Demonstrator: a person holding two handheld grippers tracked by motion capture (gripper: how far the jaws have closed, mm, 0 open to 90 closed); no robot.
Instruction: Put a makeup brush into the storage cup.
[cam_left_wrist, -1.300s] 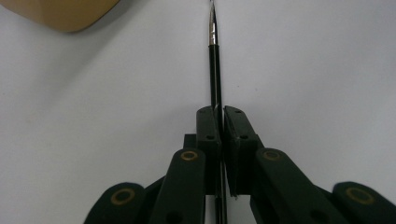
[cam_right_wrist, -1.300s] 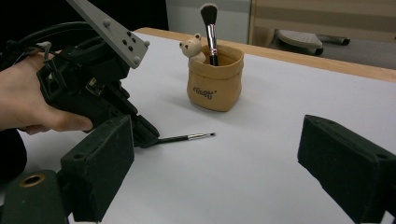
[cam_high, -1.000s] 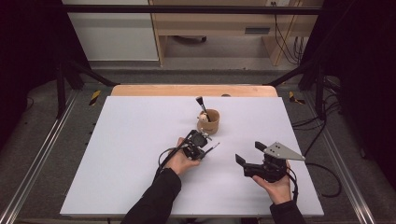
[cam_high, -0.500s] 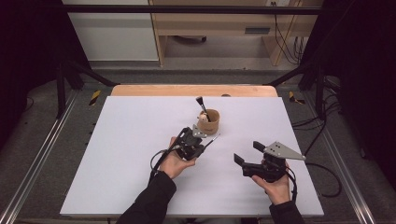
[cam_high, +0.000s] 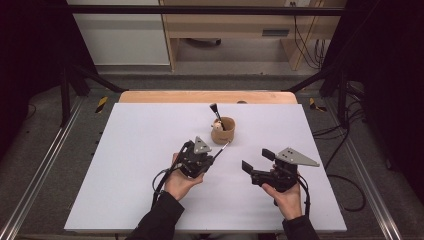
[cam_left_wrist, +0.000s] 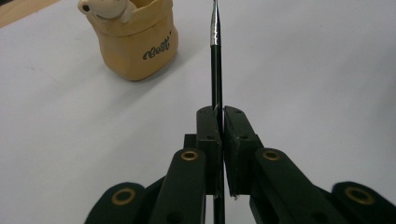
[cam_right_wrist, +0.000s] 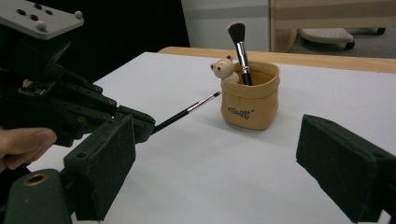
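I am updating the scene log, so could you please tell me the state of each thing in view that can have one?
Left gripper: shut on the thin brush.
Thin brush: held off the table, tip toward the pouch.
Right gripper: open, nothing between its jaws.
Pouch: upright on the table, open-topped.
Large brush: standing bristles-up inside the pouch.

White tabletop with wooden far edge, grey floor (metal rails alongside), pale cabinet, wooden bench behind
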